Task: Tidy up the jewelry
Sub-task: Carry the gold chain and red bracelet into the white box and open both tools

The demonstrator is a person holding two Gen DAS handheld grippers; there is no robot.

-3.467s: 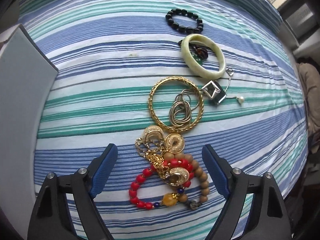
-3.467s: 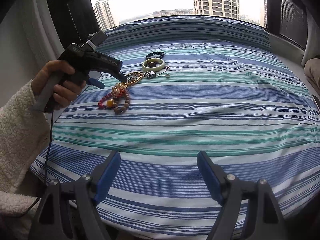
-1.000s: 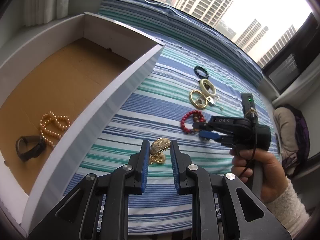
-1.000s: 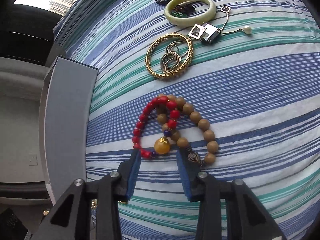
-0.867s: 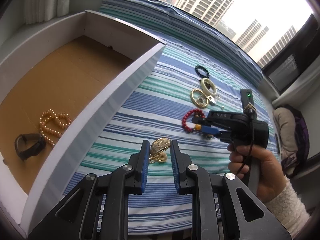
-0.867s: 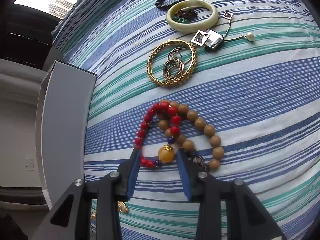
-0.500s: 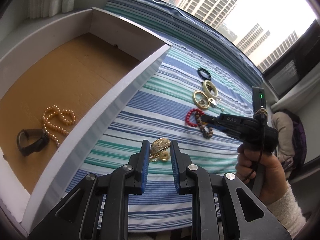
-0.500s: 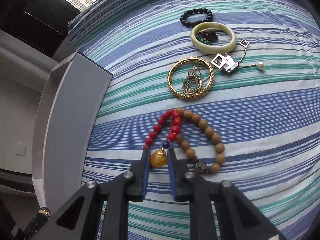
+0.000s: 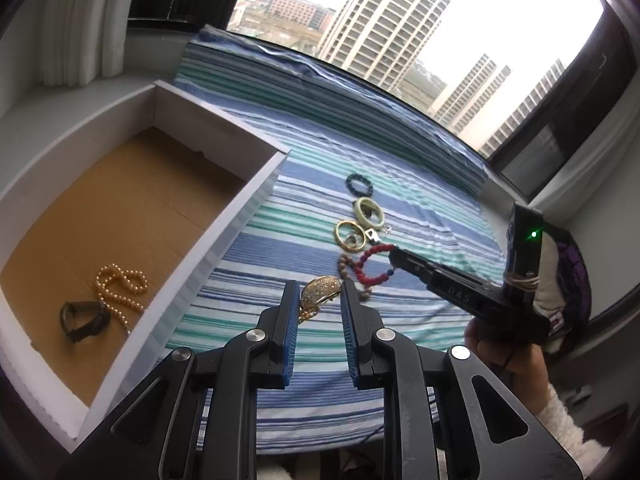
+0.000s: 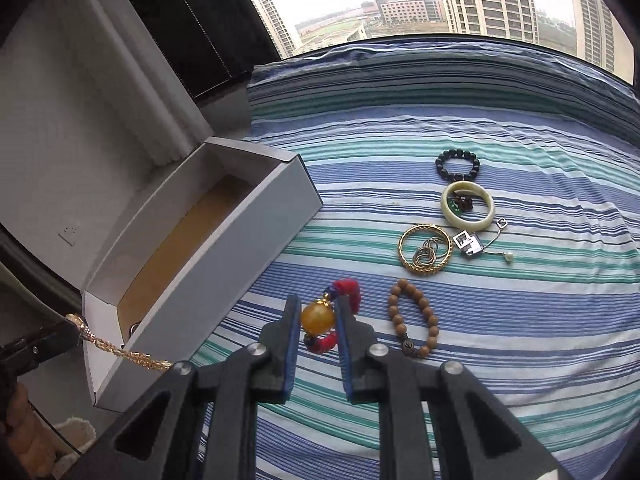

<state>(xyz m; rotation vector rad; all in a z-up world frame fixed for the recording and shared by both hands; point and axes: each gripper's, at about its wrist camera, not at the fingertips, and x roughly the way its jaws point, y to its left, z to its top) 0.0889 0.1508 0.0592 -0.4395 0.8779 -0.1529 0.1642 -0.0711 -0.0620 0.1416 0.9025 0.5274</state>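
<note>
- Spreading across the striped bedcover, most pieces lie loose: gold bangle, wooden bead bracelet.
- White box now nearer; pearls inside.
- Left gripper clamps gold necklace, lifted.
- Right gripper just closed on red bracelet, raised off the cover; both are ready for the box.

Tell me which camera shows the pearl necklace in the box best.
The left wrist view. It looks down into the white box, so the pearl necklace shows whole on the brown floor beside a dark watch. The right wrist view sees the box from the side; its wall hides the necklace.
</note>
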